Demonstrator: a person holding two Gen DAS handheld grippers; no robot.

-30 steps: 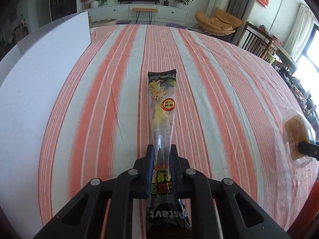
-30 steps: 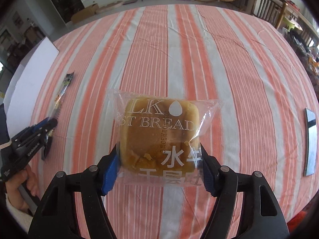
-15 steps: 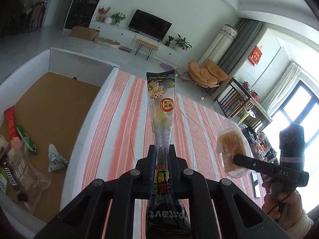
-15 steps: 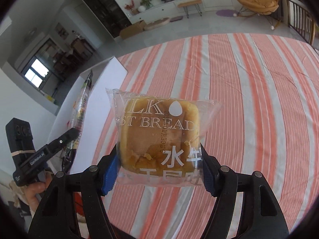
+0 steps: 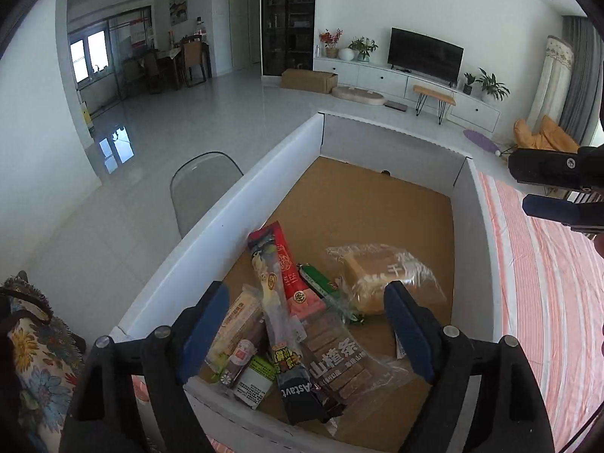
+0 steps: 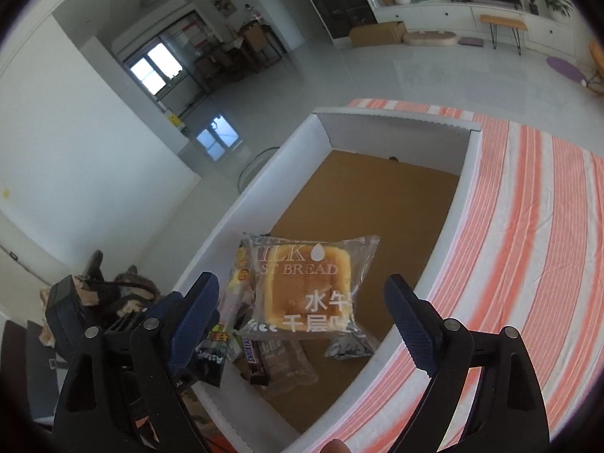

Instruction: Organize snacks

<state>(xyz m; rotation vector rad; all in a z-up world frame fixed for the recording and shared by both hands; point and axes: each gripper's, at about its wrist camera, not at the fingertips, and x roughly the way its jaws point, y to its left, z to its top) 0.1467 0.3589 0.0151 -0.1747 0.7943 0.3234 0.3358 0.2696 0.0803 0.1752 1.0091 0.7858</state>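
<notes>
Left wrist view: left gripper (image 5: pixel 307 324) jaws just opened, long snack stick (image 5: pixel 277 313) dropped among snacks in white box (image 5: pixel 234 204); right gripper (image 6: pixel 302 317) likewise parted (bread packet (image 6: pixel 302 287) released).

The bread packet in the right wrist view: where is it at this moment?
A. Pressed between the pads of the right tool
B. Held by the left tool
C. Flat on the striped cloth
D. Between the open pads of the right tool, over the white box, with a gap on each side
D: the bread packet sits clear of both pads of the right tool, above the white box.
</notes>
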